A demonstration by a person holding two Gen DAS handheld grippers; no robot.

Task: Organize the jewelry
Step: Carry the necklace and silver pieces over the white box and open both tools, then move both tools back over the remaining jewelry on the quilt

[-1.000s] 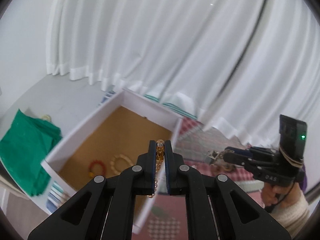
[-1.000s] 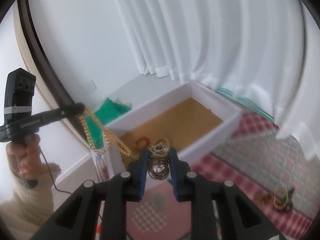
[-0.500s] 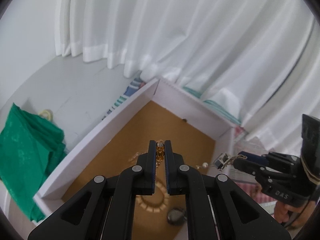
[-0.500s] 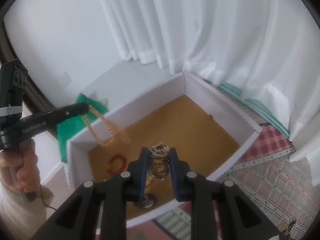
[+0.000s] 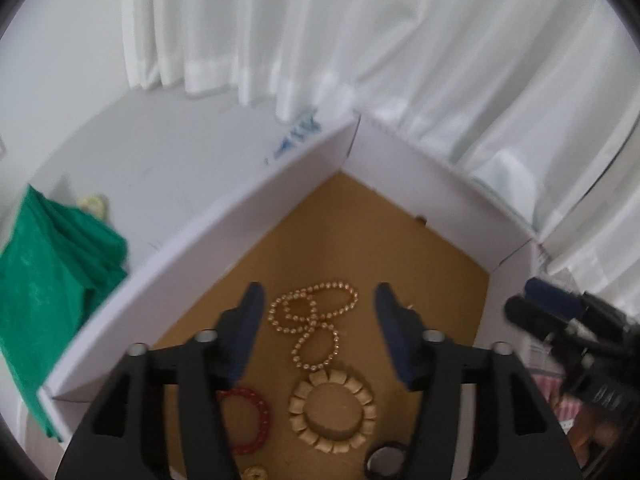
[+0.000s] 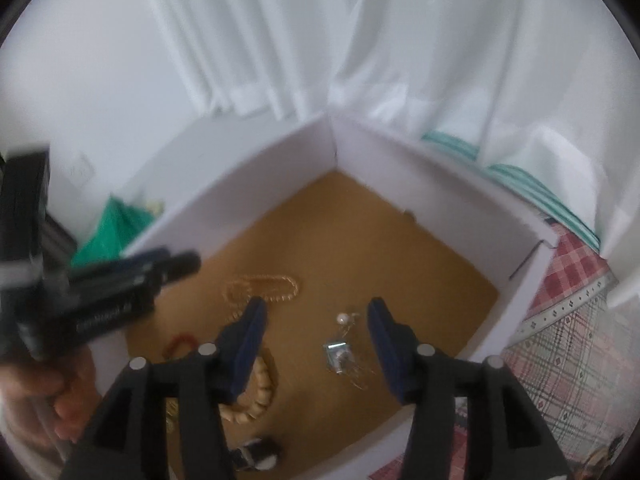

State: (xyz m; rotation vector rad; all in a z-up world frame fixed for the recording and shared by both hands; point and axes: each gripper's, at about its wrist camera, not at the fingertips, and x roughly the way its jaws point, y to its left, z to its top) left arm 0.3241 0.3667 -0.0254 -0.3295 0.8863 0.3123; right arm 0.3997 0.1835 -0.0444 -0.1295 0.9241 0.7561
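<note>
Beads of the gold necklace (image 5: 314, 326) lie limp in the box (image 5: 200, 240); I have just been opening both grippers (image 5: 316, 334) (image 6: 314, 334), now empty; I would pinch one strand.

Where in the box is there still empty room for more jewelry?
The box floor is bare toward the far corner and along the right wall. The near part is crowded: gold bead necklace, wooden bracelet, red bracelet, pearl earrings.

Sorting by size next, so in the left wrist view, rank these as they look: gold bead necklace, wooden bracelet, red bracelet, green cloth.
1. green cloth, by far
2. gold bead necklace, looped on the box floor
3. wooden bracelet
4. red bracelet, partly hidden by the left gripper, so its rank against the wooden one is unsure
</note>
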